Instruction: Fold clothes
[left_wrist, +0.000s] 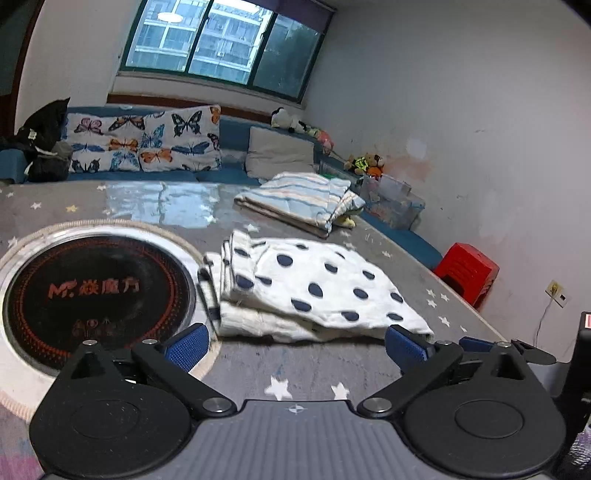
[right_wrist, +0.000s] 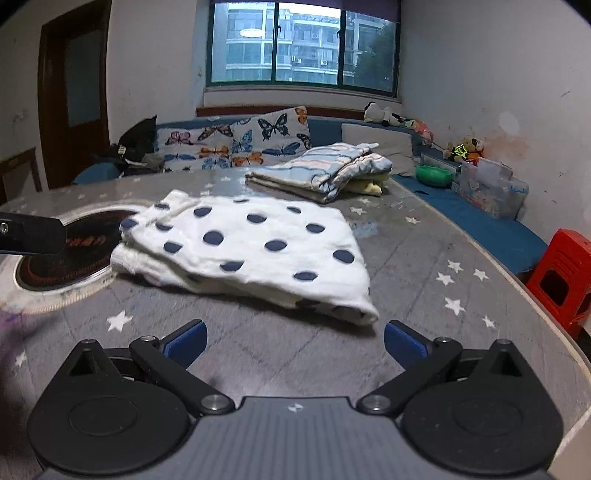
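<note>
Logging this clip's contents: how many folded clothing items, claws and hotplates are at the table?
Folded clothing: 2, the polka-dot garment and the striped garment
Claws: 2, left claw and right claw, both open
Built-in hotplates: 1
Total: 5

Dotted garment (right_wrist: 251, 251) lay folded on table (right_wrist: 424, 266), right of inset cooktop (left_wrist: 99, 291); striped pile (right_wrist: 321, 170) behind; stool (right_wrist: 561, 273) at right.

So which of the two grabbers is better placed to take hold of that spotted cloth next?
Probably the left gripper: one open finger already sits at the edge of the polka-dot garment. The right gripper, also open, has bare table before the cloth.
</note>
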